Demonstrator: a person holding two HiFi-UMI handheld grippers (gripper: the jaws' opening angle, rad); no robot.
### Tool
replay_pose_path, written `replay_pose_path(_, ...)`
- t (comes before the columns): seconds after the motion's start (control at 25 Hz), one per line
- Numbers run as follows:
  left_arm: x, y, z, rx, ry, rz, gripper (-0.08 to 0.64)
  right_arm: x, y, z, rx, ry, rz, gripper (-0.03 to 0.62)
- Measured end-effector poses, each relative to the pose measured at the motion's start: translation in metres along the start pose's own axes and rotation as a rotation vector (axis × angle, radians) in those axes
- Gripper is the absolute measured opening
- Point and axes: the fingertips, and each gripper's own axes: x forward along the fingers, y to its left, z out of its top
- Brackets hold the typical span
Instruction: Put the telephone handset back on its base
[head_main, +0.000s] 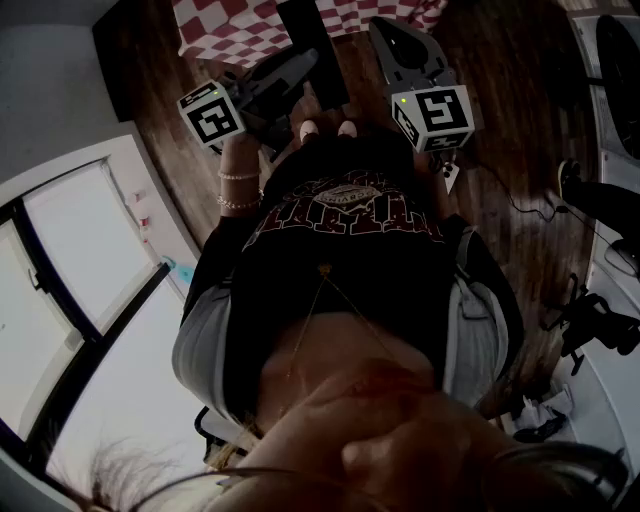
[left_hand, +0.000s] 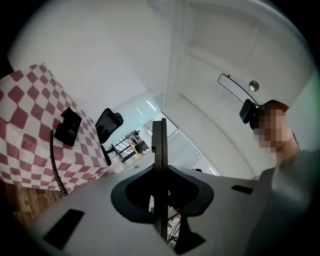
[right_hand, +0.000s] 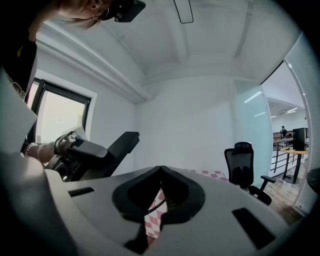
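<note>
Checked tablecloth, black telephone on it, cord trailing

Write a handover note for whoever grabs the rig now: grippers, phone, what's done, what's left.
Left gripper: jaws together, empty, away from the table.
Right gripper: its own view does not show how the jaws stand; nothing seen held.
Telephone: on the checkered table, coiled cord hanging over the edge. It is too small to tell handset from base.
Done: nothing that shows.
Left: probably go to the table, find the handset and seat it on the base.
</note>
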Motion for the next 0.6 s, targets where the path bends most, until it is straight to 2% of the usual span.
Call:
replay_pose_path(0.44,-0.0002,0.0019,0.0002,0.012,-0.008,0.009,0.080,-0.0033,-0.0009,0.0023,0.033,-0.033,0.031,0.020)
replay_pose_path(0.6,-0.0021,0.0045,-0.0006,0.012,-0.012,0.016,0.080,0.0015,0.0051,-0.0024,0.045,-0.015,0.062,0.021)
